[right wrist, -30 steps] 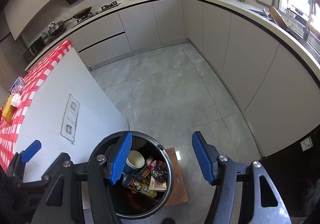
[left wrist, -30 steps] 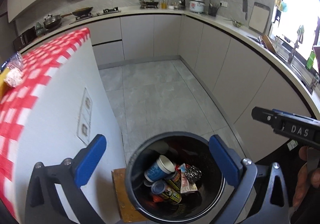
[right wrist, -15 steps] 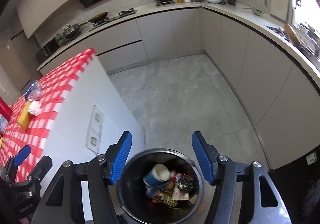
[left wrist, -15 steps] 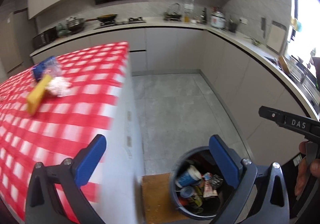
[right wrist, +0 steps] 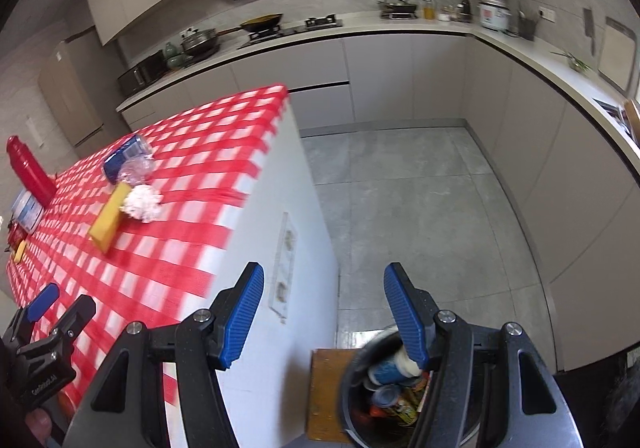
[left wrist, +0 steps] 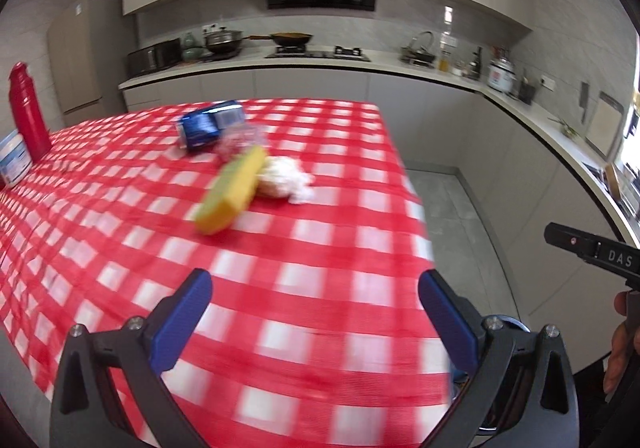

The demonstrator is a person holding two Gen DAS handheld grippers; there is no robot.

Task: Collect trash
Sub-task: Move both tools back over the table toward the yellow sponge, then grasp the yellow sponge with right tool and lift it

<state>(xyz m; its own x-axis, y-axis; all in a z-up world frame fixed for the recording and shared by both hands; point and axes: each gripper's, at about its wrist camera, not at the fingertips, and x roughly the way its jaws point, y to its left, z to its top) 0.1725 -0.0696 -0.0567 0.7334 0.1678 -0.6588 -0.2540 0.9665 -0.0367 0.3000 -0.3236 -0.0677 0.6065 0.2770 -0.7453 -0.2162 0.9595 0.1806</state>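
My left gripper (left wrist: 316, 312) is open and empty above the near end of a red-checked table (left wrist: 320, 248). Further along the cloth lie a crumpled white tissue (left wrist: 286, 178), a yellow sponge (left wrist: 232, 190) touching it, a blue packet (left wrist: 210, 124) and a clear wrapper (left wrist: 240, 138). My right gripper (right wrist: 324, 312) is open and empty, over the table's white side and the floor. Below its right finger stands the black trash bin (right wrist: 354, 364), holding cups and cans. The tissue (right wrist: 142, 202), sponge (right wrist: 108, 218) and packet (right wrist: 124, 158) also show in the right wrist view.
A red bottle (left wrist: 26, 116) and a white tub (left wrist: 14, 158) stand at the table's far left. A wooden board (right wrist: 326, 392) lies under the bin. Grey cabinets and a counter (right wrist: 520, 48) run along the back and right, with tiled floor (right wrist: 420, 208) between.
Both views have swung up and left from the bin toward the table. The tabletop and its litter have come into view. Both grippers stayed open and empty.
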